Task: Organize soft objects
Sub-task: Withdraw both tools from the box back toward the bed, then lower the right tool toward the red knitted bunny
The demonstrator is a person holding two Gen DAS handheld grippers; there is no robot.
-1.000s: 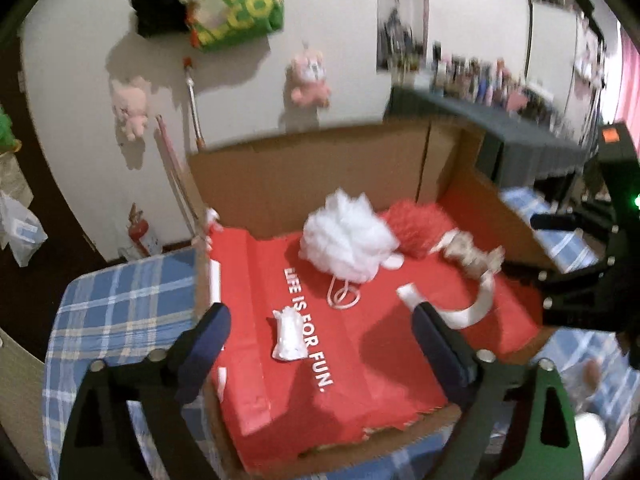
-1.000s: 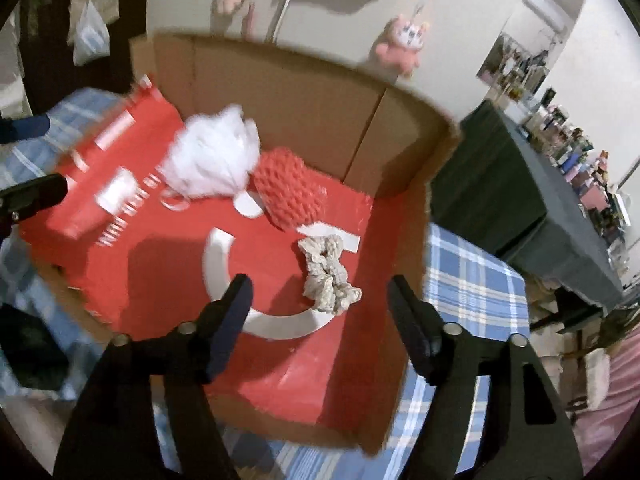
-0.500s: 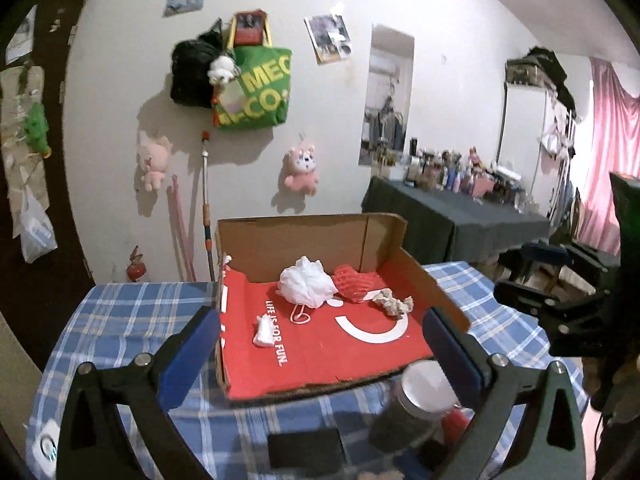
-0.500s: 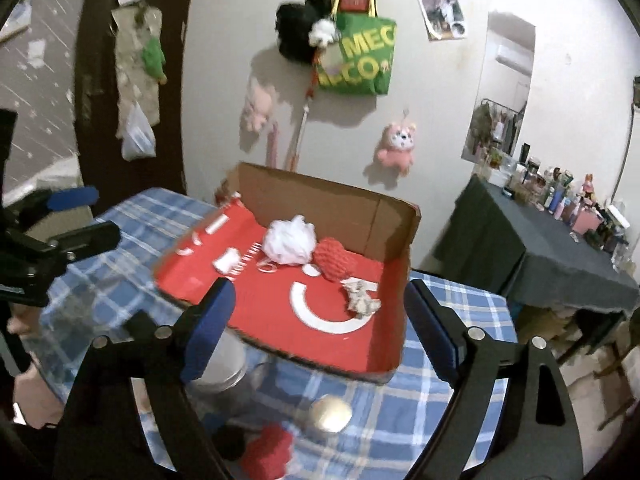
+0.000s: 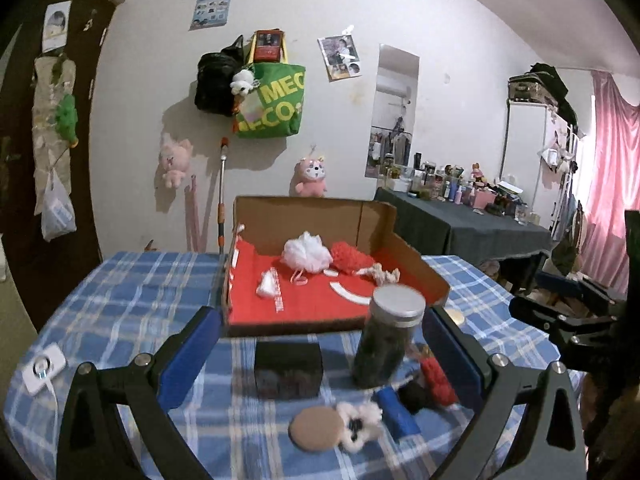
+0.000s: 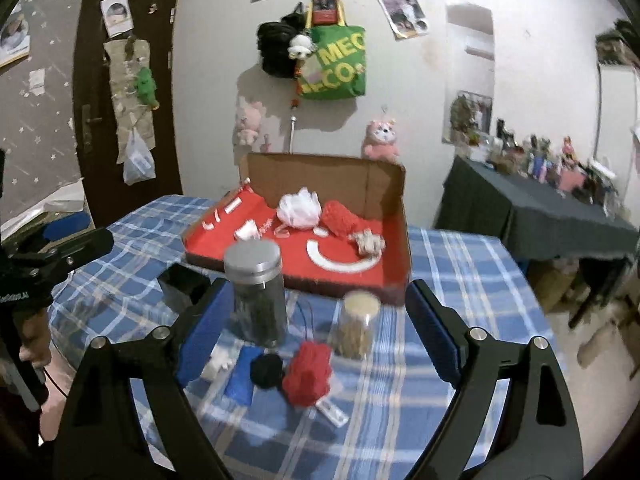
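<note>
Now both grippers hover above the near edge of the desk (image 5: 120, 300), fingers spread wide and nothing between them — the left gripper (image 5: 320, 354) fully apart, the right gripper (image 6: 316, 324) with its blue-padded fingers (image 6: 200, 332) also clear of everything. The desk wears a blue-and-white checked cloth, a little rumpled.

Soft things lie in two groups. In the cardboard box (image 5: 416, 264), shallow, red-lined, its back flap upright, sit a frothy white mesh pouf (image 5: 307, 252), a nubbly red knitted piece (image 5: 350, 256) touching it, a knotted cream rope toy (image 5: 384, 274) just beside that, and a small white crumpled scrap (image 5: 267, 286) off to the left. On the cloth near the grippers lie a fuzzy red pom (image 6: 308, 372) against a black woolly ball (image 6: 267, 370), a blue fabric roll (image 6: 242, 376), and — in the left view — a fluffy cream scrunchie (image 5: 358, 424) against a flat round tan pad (image 5: 316, 428).

Hard items stand between: a tall dark jar (image 6: 256, 292) with a brushed metal lid, a smaller jar (image 6: 356, 330) with a pale lid, a black block (image 5: 289, 368).

Behind, a white wall carries a green tote bag (image 5: 272, 104), pink plush toys and posters; a dark-draped side table (image 5: 472, 232) crowded with bottles stands at the right, pink curtain beyond.
</note>
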